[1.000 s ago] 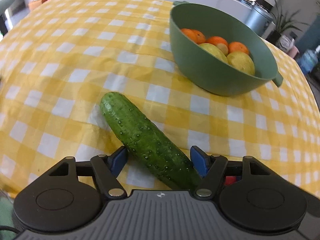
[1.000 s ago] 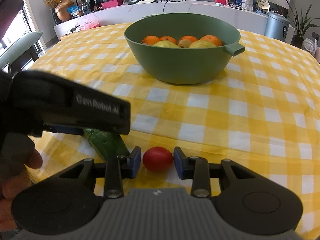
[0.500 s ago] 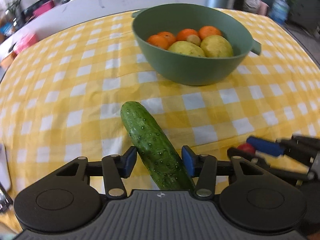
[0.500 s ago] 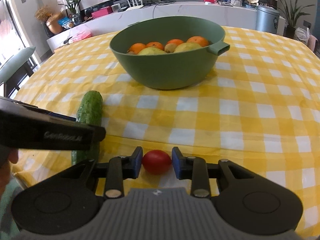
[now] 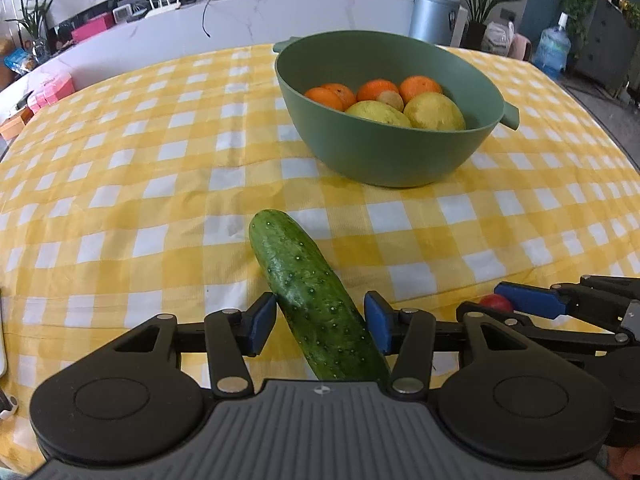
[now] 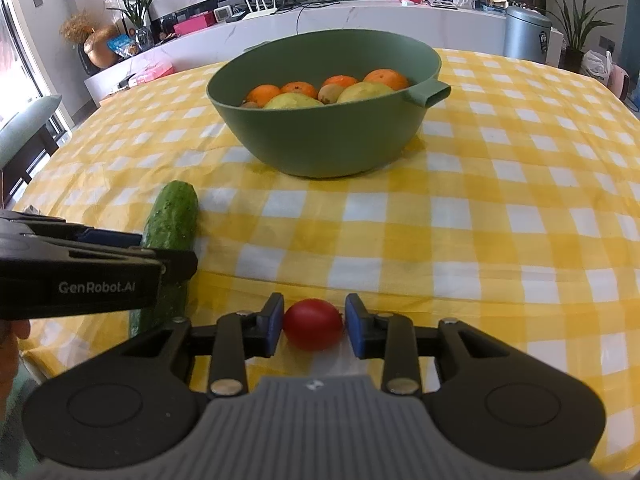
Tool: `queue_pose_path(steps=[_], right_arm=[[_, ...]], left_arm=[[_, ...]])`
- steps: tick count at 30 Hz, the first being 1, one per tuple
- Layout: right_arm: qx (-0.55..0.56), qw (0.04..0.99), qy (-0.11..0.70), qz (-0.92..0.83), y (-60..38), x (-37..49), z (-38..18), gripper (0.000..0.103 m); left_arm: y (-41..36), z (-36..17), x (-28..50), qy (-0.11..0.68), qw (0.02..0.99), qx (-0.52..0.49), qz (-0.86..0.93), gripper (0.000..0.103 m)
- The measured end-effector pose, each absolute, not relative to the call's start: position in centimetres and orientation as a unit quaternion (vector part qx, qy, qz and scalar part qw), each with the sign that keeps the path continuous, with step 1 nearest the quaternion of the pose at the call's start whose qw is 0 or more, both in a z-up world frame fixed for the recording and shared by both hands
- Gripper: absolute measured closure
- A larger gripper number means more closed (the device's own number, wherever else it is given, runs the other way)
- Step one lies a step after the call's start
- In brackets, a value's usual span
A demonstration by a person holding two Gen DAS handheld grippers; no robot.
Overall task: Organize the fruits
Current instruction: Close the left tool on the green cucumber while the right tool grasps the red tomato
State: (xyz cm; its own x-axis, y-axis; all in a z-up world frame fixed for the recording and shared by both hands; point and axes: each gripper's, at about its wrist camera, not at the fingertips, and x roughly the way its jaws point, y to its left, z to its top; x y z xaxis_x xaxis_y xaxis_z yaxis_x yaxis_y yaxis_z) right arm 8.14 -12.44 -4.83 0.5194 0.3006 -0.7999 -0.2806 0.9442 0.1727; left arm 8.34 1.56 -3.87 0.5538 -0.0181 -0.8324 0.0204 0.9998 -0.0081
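Note:
A green cucumber (image 5: 304,280) lies at an angle on the yellow checked cloth (image 5: 160,208). My left gripper (image 5: 320,320) straddles its near half, both blue pads touching its sides while the jaws open slightly. To its right, a small red tomato (image 6: 313,324) sits between the pads of my right gripper (image 6: 314,320), which is shut on it. A green bowl (image 6: 328,140) further back holds oranges (image 5: 376,89) and yellow fruits (image 5: 434,112). The right wrist view shows the cucumber (image 6: 174,216) partly hidden behind the left gripper (image 6: 160,256).
The table's near edge drops off just under both grippers. The bowl's handle (image 6: 432,94) sticks out to the right. A person's hand (image 6: 12,344) holds the left tool. A white counter (image 6: 360,20) and a grey bin (image 6: 524,32) stand beyond the table.
The left jaws narrowed from wide apart onto the cucumber, and the left gripper rolled until its view levelled. The right gripper stayed around the tomato.

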Motion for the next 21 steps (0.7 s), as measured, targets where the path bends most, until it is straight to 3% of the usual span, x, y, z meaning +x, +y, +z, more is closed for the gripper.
queue_pose_path(steps=[5,17,21], right_arm=[[-0.001,0.870,0.464,0.165,-12.2,8.1,-4.8,0.071],[-0.052,0.872,0.457,0.168,-11.0,7.2,-5.0,0.065],[-0.052,0.873,0.455,0.168,-11.1,7.3,-5.0,0.066]], left_arm=[[1.9,-4.5,8.1,0.462,0.887,-0.007,-0.018,0.038],[2.9,-5.6,7.3,0.443,0.894,-0.059,-0.017,0.038],[2.5,-5.7,7.1,0.434,0.899,-0.056,-0.014,0.044]])
